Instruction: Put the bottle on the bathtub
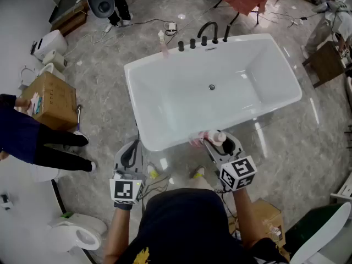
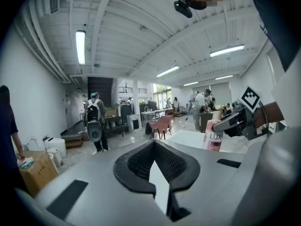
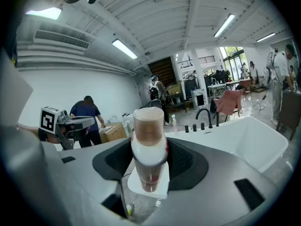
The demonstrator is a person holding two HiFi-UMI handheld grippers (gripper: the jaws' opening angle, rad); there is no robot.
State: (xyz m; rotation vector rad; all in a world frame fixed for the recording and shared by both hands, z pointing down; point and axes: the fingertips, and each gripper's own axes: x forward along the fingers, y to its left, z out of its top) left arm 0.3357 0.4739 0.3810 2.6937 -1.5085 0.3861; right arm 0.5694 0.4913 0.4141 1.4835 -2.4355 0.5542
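Observation:
The white bathtub (image 1: pixel 165 139) fills the middle of the head view. A white and pink bottle (image 1: pixel 213 137) with a brownish cap hangs at the tub's near rim, and my right gripper (image 1: pixel 218 140) is shut on it. In the right gripper view the bottle (image 3: pixel 149 145) stands between the black pads (image 3: pixel 186 161), with the bathtub (image 3: pixel 254 142) behind to the right. My left gripper (image 1: pixel 130 149) is low at the tub's near left corner, shut, nothing between its pads (image 2: pixel 136 166). The left gripper view shows the bottle (image 2: pixel 213 134) held by the right gripper (image 2: pixel 235 122).
A black faucet (image 1: pixel 207 33) with knobs stands on the tub's far rim. A person (image 1: pixel 25 136) stands by a cardboard box (image 1: pixel 52 98) at the left. A toilet (image 1: pixel 77 230) is at bottom left, another box (image 1: pixel 267 213) at bottom right. Cables lie on the floor.

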